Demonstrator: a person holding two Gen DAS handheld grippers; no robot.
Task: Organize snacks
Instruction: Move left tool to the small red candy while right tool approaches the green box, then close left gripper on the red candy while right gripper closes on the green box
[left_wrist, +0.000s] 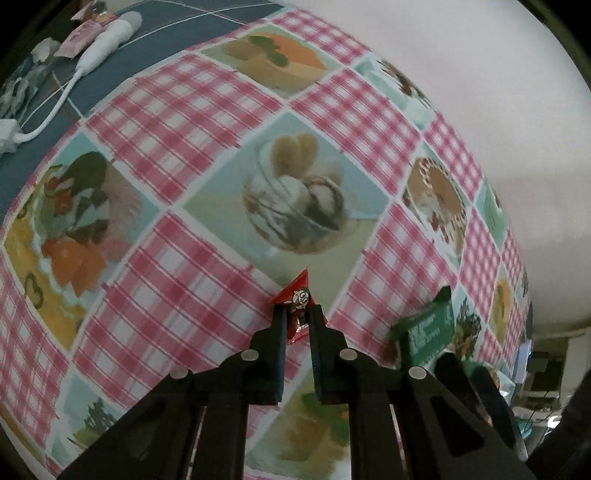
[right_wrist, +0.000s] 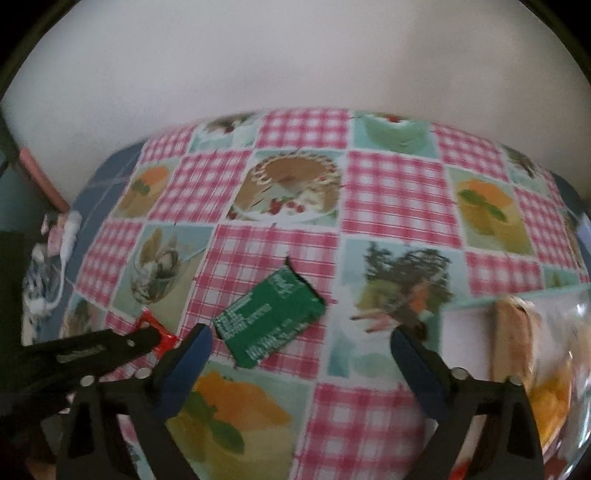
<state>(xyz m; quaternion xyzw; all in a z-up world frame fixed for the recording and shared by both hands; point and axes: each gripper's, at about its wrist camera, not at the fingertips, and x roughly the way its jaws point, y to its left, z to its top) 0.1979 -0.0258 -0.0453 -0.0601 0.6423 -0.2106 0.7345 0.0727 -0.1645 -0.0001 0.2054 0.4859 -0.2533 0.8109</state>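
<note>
Nearest, the left gripper (left_wrist: 297, 317): jaws clenched on a small red snack packet (left_wrist: 297, 299), its printed corner poking out beyond the fingertips, above the checked tablecloth (left_wrist: 192, 122). Beside it, the right gripper (right_wrist: 301, 341): jaws spread wide, nothing between the pads. Just beyond it and a little toward its left finger, a green snack packet (right_wrist: 269, 321) lies flat on the cloth, long axis slanting from near left to far right, skewed to the line between the jaws; the right gripper is plainly the nearer one and would likely need a slight roll to span the narrow side. At near right, a clear container (right_wrist: 546, 369) with food in it. Farther left, a white cable (left_wrist: 99, 51).
</note>
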